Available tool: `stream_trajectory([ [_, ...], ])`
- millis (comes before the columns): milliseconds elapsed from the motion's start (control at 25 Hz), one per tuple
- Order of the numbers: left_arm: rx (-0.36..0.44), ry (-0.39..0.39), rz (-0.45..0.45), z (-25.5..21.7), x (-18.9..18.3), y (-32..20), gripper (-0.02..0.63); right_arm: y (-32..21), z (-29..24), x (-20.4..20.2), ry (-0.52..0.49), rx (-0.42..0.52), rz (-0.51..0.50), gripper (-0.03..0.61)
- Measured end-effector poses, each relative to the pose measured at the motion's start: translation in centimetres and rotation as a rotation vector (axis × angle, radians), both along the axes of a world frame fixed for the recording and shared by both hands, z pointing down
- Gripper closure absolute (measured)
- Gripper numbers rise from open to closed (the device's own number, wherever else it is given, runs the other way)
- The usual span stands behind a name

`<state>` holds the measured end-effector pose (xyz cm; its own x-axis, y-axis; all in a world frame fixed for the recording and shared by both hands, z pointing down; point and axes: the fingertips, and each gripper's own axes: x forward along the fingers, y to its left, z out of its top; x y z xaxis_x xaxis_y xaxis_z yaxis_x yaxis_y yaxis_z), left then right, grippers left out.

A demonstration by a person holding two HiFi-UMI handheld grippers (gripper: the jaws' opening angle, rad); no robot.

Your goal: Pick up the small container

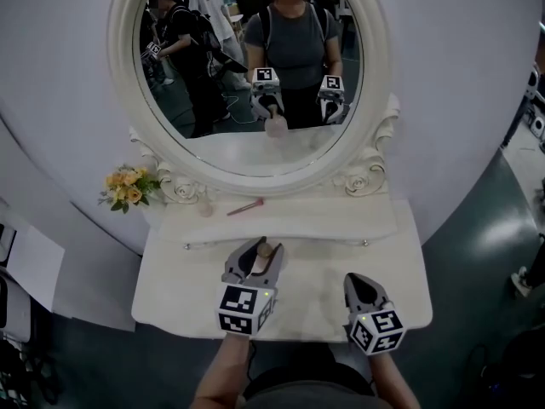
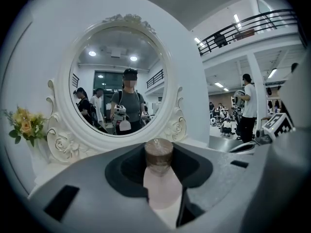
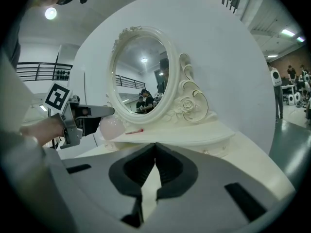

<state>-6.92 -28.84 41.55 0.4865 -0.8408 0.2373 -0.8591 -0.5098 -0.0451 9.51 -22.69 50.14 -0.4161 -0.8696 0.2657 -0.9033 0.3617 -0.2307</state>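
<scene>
The small container (image 2: pixel 163 188) is a pale pink bottle with a brown cap (image 2: pixel 158 152). My left gripper (image 2: pixel 159 165) is shut on its body, cap pointing forward toward the mirror. In the head view the left gripper (image 1: pixel 258 261) hovers over the middle of the white vanity top, the cap (image 1: pixel 265 250) peeking out between the jaws. The right gripper view shows the left gripper (image 3: pixel 90 114) holding the pink container (image 3: pixel 112 127) above the tabletop. My right gripper (image 1: pixel 361 290) is over the vanity's right front, jaws shut with nothing between them (image 3: pixel 155 148).
An oval mirror (image 1: pixel 247 66) in an ornate white frame stands at the back of the vanity (image 1: pixel 400 262). On its raised shelf lie a pink stick (image 1: pixel 245 206) and a small bottle (image 1: pixel 205 208). Yellow flowers (image 1: pixel 128 187) sit at the left. People show in the reflection.
</scene>
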Motion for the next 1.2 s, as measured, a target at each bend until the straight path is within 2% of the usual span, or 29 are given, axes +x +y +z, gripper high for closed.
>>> stream_trajectory([
  [1200,0.008,0.009,-0.014,-1.0,-1.3,1.0,0.477,0.3,-0.4,-1.0,0.049,0.006,-0.011,0.575],
])
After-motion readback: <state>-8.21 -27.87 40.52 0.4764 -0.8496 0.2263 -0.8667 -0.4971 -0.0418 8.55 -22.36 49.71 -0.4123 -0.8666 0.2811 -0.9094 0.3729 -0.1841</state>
